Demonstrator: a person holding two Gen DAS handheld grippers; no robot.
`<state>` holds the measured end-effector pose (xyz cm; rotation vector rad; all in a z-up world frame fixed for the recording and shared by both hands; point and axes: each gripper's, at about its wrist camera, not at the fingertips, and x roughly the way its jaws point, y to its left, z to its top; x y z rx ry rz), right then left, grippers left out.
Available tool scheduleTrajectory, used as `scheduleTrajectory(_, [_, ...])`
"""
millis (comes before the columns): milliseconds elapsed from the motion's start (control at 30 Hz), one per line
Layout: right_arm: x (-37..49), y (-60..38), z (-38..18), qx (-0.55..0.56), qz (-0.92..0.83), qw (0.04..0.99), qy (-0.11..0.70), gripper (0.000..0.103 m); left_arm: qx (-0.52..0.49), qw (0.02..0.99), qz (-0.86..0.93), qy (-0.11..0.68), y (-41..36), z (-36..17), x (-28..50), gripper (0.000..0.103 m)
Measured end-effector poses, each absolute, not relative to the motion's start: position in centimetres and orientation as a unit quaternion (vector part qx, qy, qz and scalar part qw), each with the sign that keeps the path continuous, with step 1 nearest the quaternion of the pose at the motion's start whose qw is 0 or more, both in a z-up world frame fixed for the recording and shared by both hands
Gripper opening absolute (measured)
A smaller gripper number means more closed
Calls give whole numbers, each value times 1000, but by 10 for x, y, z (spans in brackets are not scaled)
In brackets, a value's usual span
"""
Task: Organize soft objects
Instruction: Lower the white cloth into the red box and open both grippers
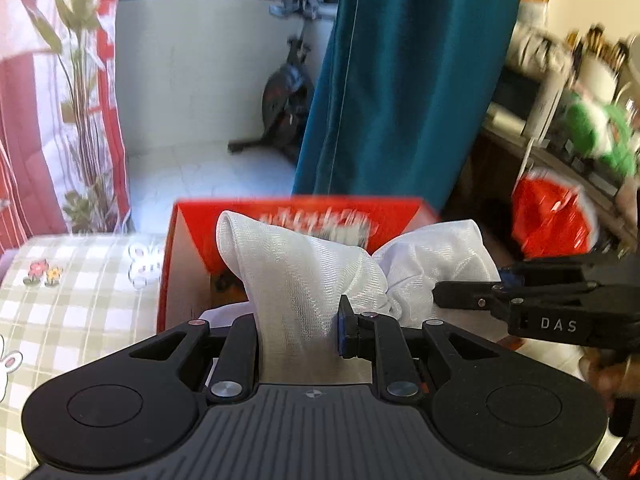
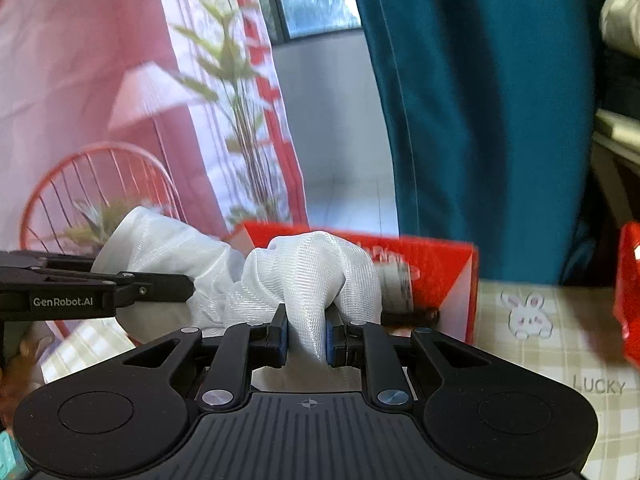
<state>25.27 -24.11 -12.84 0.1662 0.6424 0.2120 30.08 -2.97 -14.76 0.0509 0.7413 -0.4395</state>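
Observation:
A white, shiny woven cloth (image 1: 304, 272) hangs bunched between both grippers, in front of an open red cardboard box (image 1: 184, 248). My left gripper (image 1: 298, 332) is shut on one end of it, and the fabric fills the space between the pads. My right gripper (image 2: 306, 336) is shut on the other end of the cloth (image 2: 308, 276), a fold pinched between its blue pads. In the left wrist view the right gripper (image 1: 440, 294) comes in from the right, its tips at the cloth. The right wrist view has the left gripper (image 2: 188, 286) entering from the left.
The red box (image 2: 440, 276) stands on a checked green-and-white tablecloth (image 2: 560, 360) with rabbit prints. Behind it hang a teal curtain (image 1: 400, 80) and a pink patterned curtain (image 1: 60, 100). A red bag (image 1: 552, 216) and a cluttered shelf sit at right, a red wire chair (image 2: 96, 184) at left.

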Motion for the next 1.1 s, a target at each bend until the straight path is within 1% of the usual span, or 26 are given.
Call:
scheduleTrajectory(133, [276,-238,-159,78,107,919,371,16,42,896,-203,393,-32,-171,319,20])
scheduleTrajectory(233, [293,-237,-179,86,105,904,406,16,58,888,-204,409,-36,-179,331,21])
scheduleTrajectory(367, [312,-232,-193,77,99,891,436,18,81,880,-197,424,-42,-187,344,21])
scheduleTrajectory(600, [329,-234,-201,88,91,876,465,21,98,877,-184,433,-51,-194,356,21])
scheduleTrajectory(800, [330,-236,-208,97,77,879,460,23,90,882,-180,426,-50,-196,352,23])
scheduleTrajectory(833, [329,-236,-209,97,76,879,460,24,89,883,-180,423,-50,-196,352,25])
scheduleTrajectory(867, [327,-237,-209,98,74,880,459,26,87,886,-179,419,-49,-194,350,32])
scheduleTrajectory(900, [326,-237,-208,96,70,881,458,26,85,889,-177,414,-47,-191,348,35])
scheduleTrajectory(967, [320,-236,-204,87,65,886,450,29,79,893,-176,406,-42,-185,344,48])
scheduleTrajectory(1033, [315,-235,-198,74,61,892,442,34,73,897,-175,400,-38,-178,339,55])
scheduleTrajectory(1100, [309,-237,-191,71,60,898,431,37,65,900,-176,394,-34,-171,334,58])
